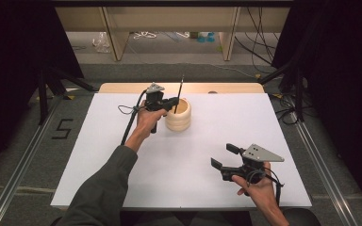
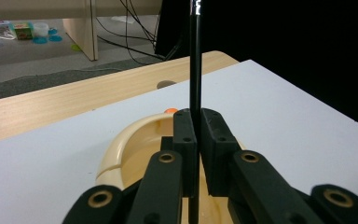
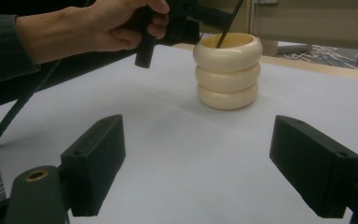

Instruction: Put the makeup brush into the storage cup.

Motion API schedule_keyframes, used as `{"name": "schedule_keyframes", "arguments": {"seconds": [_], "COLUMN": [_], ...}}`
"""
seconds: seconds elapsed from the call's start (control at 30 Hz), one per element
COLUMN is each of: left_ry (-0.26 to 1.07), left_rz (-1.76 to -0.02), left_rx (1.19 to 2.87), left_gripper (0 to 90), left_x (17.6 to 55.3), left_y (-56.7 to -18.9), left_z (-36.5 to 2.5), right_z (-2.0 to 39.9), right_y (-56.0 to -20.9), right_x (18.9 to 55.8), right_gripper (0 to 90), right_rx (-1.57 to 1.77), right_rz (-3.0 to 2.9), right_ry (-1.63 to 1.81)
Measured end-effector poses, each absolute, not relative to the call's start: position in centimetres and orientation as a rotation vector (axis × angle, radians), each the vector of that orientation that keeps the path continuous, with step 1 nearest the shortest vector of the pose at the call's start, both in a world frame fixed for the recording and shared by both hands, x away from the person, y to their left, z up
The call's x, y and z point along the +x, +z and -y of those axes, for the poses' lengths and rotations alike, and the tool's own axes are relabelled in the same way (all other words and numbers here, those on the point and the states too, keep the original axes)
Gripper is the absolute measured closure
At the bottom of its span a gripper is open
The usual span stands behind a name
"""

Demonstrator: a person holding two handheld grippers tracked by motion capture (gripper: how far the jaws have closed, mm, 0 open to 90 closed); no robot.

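- The right gripper (image 1: 226,157) rests at the near right of the table (image 1: 99,179), its jaws released and standing wide apart with nothing between them. It is well apart from the work, and I judge it best kept there, out of the way.
- In the right gripper view its two black pads (image 3: 93,161) frame bare white table, with the cup (image 3: 227,70) beyond them.
- Farther off, left of centre, the left gripper (image 1: 173,100) is clenched on a thin black pen (image 1: 179,96), held just over the rim of the cream ribbed cup (image 1: 178,115).
- The step in hand looks like setting the pen into the cup. To do it well, keep the pen upright, lower it straight down inside the rim, and loosen the jaws only once its tip is well within, so it does not tip the cup or slide out.
- The cup is light-looking and stands free, so a sideways nudge from the gripper could shift it; a slow descent seems wise.
- The left gripper view shows the grip itself: the pen (image 2: 195,70) is pinched upright between the closed pads (image 2: 212,140), and a small orange thing (image 2: 170,111) sits at the cup's far rim (image 2: 130,133).
- The right gripper view gives the side profile: the cup's three stacked rings, the pen (image 3: 223,35) slanting down past the rim, and the hand (image 3: 107,25) wrapped round the handle.
- The high view alone lays out the spacing of both hands and the wooden edge at the table's far side.
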State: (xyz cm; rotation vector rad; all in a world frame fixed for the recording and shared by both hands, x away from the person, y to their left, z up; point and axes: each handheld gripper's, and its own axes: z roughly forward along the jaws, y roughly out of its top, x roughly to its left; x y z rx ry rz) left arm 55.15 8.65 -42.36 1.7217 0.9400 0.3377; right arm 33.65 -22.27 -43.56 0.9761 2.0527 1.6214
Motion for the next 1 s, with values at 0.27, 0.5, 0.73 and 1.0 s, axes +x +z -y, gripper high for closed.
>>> {"name": "schedule_keyframes", "arguments": {"seconds": [0.27,0.5,0.73,1.0], "left_ry": [0.342,0.345,0.339,0.345], "left_rz": [-0.953,-0.949,-0.956,-0.95], "left_rx": [1.726,1.748,1.76,1.769], "left_gripper": [84.8,84.7,84.5,79.4], "left_x": [55.04,54.99,55.08,55.0], "left_y": [-42.8,-42.87,-43.05,-42.94], "left_z": [-8.85,-8.98,-9.08,-9.06], "right_z": [22.25,22.25,22.25,22.25], "right_y": [-43.55,-43.57,-43.56,-43.56], "right_x": [33.62,33.66,33.66,33.67], "right_gripper": [19.0,19.0,19.1,19.2], "right_rx": [0.977,0.975,0.974,0.98], "right_rz": [-2.058,-2.056,-2.055,-2.054], "right_ry": [1.616,1.62,1.621,1.619]}}
